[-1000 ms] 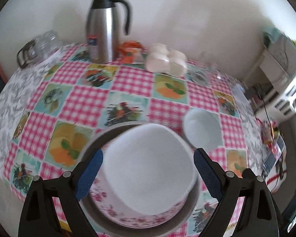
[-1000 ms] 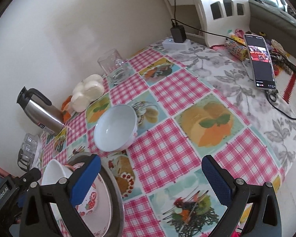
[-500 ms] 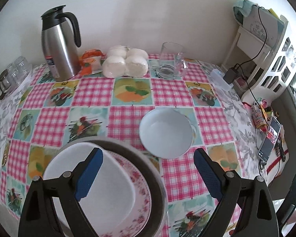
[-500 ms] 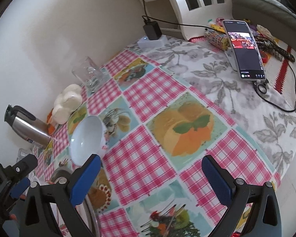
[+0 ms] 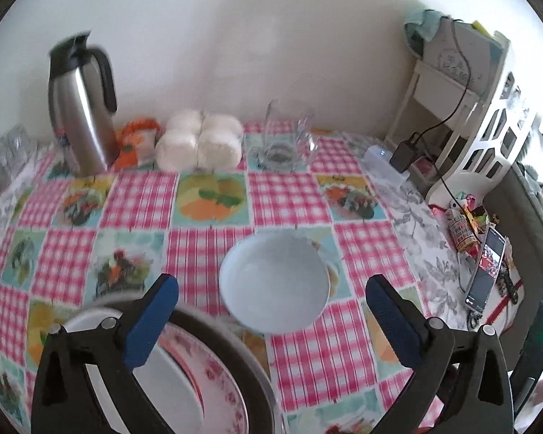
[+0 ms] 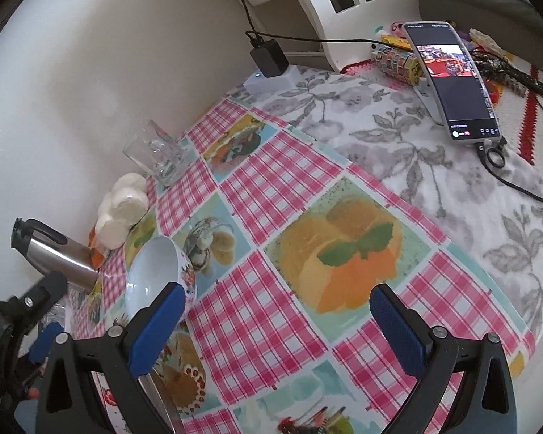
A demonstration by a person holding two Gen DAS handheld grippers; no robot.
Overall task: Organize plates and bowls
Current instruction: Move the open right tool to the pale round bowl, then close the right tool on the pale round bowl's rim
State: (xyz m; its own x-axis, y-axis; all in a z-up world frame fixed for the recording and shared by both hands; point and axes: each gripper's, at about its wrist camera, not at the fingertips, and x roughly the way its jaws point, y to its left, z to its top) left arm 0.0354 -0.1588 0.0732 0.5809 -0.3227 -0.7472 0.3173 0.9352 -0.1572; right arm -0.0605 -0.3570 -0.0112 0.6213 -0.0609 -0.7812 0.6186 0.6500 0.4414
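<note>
A white bowl (image 5: 273,285) with a flowered outside (image 6: 152,275) stands alone on the checked tablecloth. My left gripper (image 5: 271,287) hovers just short of it, and its jaws are opening with nothing between the pads. At the lower left a stack sits on a grey metal plate (image 5: 235,354): a floral plate (image 5: 217,390) with another white bowl (image 5: 170,390) in it. My right gripper (image 6: 275,296) stands open over bare cloth, to the right of the lone bowl. The left gripper (image 6: 21,325) shows at the right wrist view's lower left.
Along the back wall stand a steel thermos (image 5: 79,108), four white rolls (image 5: 199,141) and a glass mug (image 5: 286,137). A phone (image 6: 452,79) on a cable, a charger (image 6: 269,59) and a white shelf (image 5: 488,115) lie to the right.
The left gripper has drawn off the white bowl on the stack and swung right to face the lone bowl, its jaws a little wider. The right gripper has shifted right and sunk slightly.
</note>
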